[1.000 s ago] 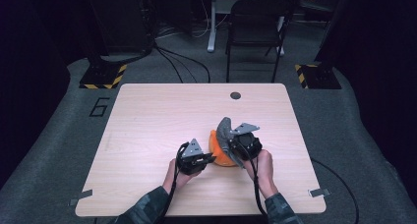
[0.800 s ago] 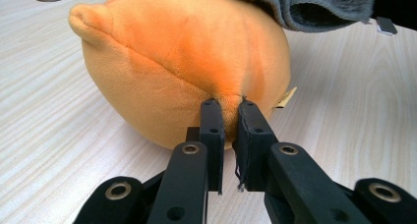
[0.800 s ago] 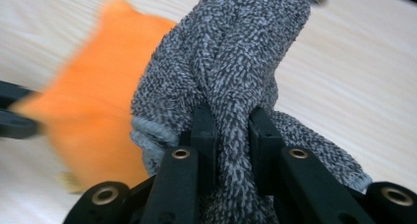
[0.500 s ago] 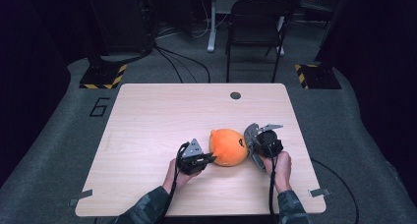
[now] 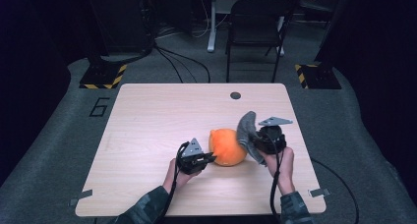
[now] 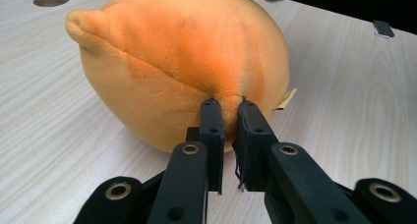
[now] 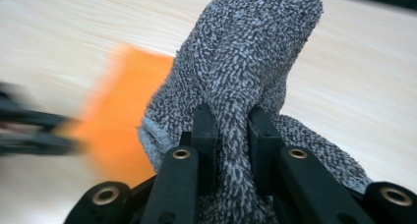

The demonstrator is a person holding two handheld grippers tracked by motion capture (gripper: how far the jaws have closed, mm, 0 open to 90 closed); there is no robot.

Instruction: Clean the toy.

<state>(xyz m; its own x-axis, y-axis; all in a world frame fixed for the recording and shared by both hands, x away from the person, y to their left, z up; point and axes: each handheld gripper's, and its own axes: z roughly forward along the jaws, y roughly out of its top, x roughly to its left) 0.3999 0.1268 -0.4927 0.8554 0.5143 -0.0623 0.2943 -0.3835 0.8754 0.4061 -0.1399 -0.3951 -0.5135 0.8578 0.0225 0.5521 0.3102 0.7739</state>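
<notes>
nearest to you, your left tongs [image 6: 228, 113] are closed on a pinch of plush at the seam of the orange soft toy [image 6: 182, 62], pinning it where it rests on the worktop [image 6: 54, 130]; a small paper tag [image 6: 286, 99] pokes out just beside the pinch. in the high view the left tongs [image 5: 210, 157] sit in the same place as a second ago, touching the toy's near left side [image 5: 227, 146].

your right tongs [image 7: 231, 121] are clamped on a fold of the grey knitted cloth [image 7: 246, 62], which stands up above them and drapes down behind. a second ago this cloth lay over the toy; half a second ago it had been drawn off well to the right; now the right tongs [image 5: 256, 141] carry it close beside the toy's right flank again, lifted, with the cloth [image 5: 247, 130] curling upward. the blur of orange in the right gripper view suggests a quick pass.

this reads as a wiping stroke: the toy is held steady mid-worktop while the cloth comes back for another rub. farther off, the cable hole [image 5: 235, 95] and the chair [image 5: 255, 22] play no part.
</notes>
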